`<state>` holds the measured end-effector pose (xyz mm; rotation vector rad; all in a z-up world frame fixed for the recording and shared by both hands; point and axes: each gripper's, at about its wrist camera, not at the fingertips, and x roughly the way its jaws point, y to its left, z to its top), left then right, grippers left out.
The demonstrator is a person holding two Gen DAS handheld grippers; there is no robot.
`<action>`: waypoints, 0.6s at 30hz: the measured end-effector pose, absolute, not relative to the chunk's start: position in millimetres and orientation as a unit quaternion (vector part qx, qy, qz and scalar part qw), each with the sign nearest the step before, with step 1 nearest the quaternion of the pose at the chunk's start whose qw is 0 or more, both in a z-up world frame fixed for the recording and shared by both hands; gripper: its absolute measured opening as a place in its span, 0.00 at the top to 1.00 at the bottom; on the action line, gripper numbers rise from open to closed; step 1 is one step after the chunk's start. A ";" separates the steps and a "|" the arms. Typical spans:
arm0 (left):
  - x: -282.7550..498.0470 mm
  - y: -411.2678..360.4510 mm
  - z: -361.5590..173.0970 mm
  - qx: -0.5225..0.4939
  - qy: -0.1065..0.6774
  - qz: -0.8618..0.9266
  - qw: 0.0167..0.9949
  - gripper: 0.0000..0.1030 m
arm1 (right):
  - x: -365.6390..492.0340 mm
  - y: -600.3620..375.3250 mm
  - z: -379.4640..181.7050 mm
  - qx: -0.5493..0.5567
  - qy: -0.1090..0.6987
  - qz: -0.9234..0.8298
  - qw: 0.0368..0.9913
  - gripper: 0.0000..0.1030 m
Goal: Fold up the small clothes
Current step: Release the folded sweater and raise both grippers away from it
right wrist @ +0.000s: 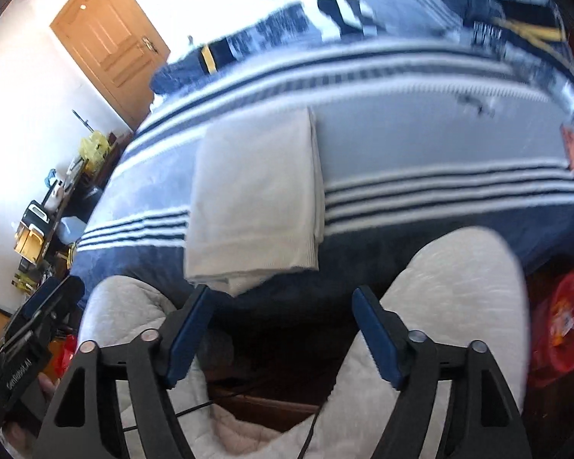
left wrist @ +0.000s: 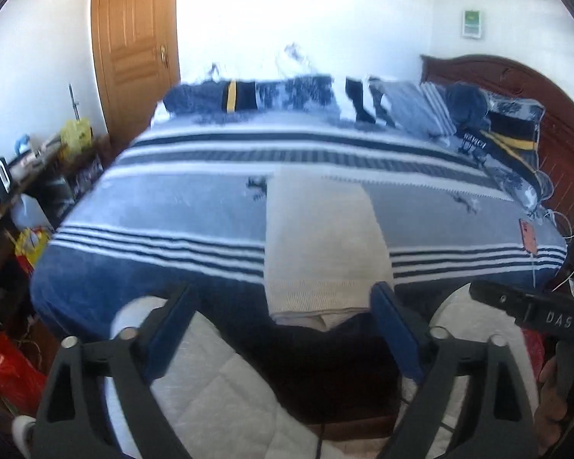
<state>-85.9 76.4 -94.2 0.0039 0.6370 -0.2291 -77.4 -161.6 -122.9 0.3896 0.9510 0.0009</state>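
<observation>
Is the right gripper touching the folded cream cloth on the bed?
Apart. The right wrist view shows the right gripper with open, empty jaws, drawn back short of the folded cream cloth.

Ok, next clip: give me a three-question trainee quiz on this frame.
1. True or false: the left gripper is shut on the cream cloth.
2. The cloth lies on: A) the floor B) the striped bedspread C) a chair.
3. What is between the right gripper pads?

Key: 1 false, both grippers are open and clear of the cloth. 2 B. 3 Nothing.
</observation>
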 end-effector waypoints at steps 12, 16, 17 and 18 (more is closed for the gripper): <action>-111.7 106.9 -40.9 -0.038 0.276 -0.091 0.956 0.03 | -133.7 -136.0 -23.6 0.142 0.384 -0.008 0.912 0.15; -121.8 108.0 -30.0 -0.030 0.275 -0.087 0.957 0.03 | -141.4 -134.3 -9.6 0.134 0.370 -0.010 0.919 0.15; -125.0 108.1 -28.5 -0.030 0.275 -0.088 0.957 0.03 | -142.2 -134.1 -7.0 0.134 0.367 -0.010 0.920 0.15; -127.3 108.9 -25.8 -0.031 0.273 -0.090 0.957 0.03 | -143.6 -134.2 -4.7 0.134 0.365 -0.010 0.921 0.15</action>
